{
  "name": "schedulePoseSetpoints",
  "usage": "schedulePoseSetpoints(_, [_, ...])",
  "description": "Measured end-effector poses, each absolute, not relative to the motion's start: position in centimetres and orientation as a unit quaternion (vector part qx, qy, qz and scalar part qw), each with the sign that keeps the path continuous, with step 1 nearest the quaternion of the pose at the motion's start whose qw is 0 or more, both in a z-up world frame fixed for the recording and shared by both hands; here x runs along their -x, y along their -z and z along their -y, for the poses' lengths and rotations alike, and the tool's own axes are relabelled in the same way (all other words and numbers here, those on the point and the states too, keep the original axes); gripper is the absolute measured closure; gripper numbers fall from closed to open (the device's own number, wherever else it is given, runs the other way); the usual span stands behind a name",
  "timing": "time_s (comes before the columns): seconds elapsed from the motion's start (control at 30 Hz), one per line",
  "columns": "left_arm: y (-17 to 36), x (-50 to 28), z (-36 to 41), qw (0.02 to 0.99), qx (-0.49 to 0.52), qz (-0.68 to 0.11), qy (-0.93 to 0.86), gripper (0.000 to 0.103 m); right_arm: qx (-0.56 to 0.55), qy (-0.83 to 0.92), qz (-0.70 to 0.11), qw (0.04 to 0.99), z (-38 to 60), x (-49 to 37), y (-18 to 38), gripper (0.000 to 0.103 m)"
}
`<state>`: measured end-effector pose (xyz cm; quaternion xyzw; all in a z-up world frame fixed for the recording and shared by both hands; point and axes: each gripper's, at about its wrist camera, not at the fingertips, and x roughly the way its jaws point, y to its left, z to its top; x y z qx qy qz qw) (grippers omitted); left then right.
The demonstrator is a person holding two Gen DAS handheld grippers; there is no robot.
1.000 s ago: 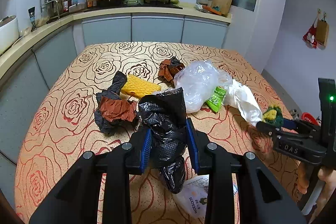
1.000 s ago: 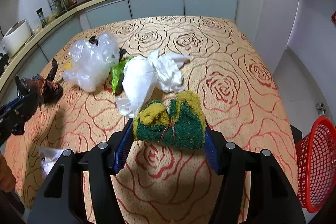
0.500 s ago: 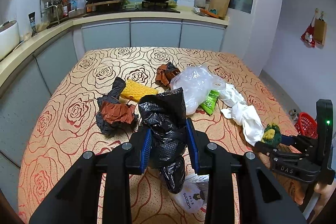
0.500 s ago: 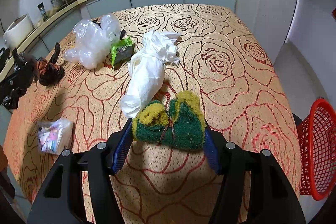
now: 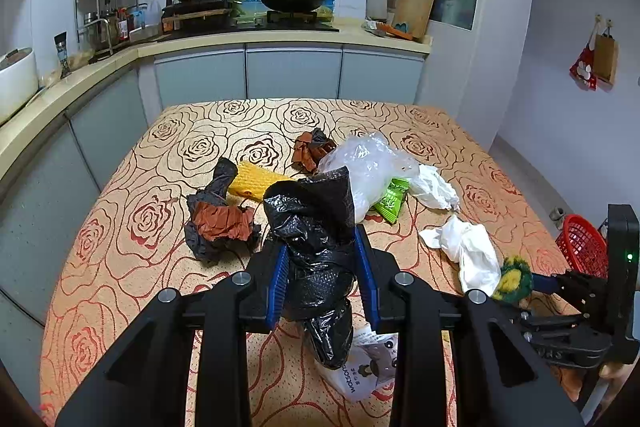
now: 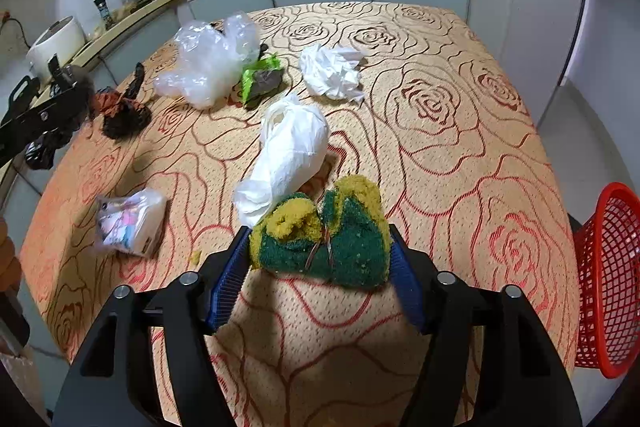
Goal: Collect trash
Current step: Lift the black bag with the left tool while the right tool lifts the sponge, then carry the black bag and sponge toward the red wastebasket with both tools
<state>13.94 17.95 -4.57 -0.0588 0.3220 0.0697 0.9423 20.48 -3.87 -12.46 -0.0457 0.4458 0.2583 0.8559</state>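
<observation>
Over rose-patterned table (image 6: 440, 99) — left tongs (image 5: 322, 285) clamp black bag (image 5: 316, 227), right tongs (image 6: 320, 267) clamp sponge (image 6: 320, 243).

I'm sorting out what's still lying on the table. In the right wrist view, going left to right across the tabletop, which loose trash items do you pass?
Tissue packet → clear plastic bag → green wrapper → white plastic bag → crumpled white tissue; past the table edge, the red basket.
</observation>
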Motion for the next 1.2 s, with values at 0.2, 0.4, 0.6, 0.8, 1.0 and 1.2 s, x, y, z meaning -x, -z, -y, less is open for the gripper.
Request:
schedulePoseSetpoints(0.2, [4.3,-13.7,-17.7,0.944,0.057,-0.319,-0.068,0.074,0.054,-0.264,-0.44,0.857,4.0,-19.7,12.4,0.028])
schedulePoseSetpoints(0.4, [4.0,-13.3,-17.4,0.945,0.055,-0.316,-0.069,0.074,0.076,-0.256,-0.428,0.864,3.4,-20.1,12.9,0.032])
schedulePoseSetpoints(0.6, [3.7,-13.0,-17.4,0.945,0.054,-0.315,-0.074,0.074,0.096,-0.253,-0.422,0.865,2.8,-20.2,13.2,0.044])
schedulePoseSetpoints(0.8, [3.5,-12.8,-17.0,0.946,0.047,-0.31,-0.077,0.074,0.063,-0.251,-0.417,0.871,3.7,-19.5,12.1,0.047])
schedulePoseSetpoints(1.0, [2.6,-12.4,-16.6,0.951,0.043,-0.297,-0.079,0.074,0.041,-0.253,-0.374,0.891,4.2,-18.4,8.5,0.047])
schedulePoseSetpoints(1.2, [1.1,-11.8,-16.4,0.956,0.041,-0.277,-0.082,0.074,0.036,-0.249,-0.32,0.913,3.5,-17.7,4.6,0.047])
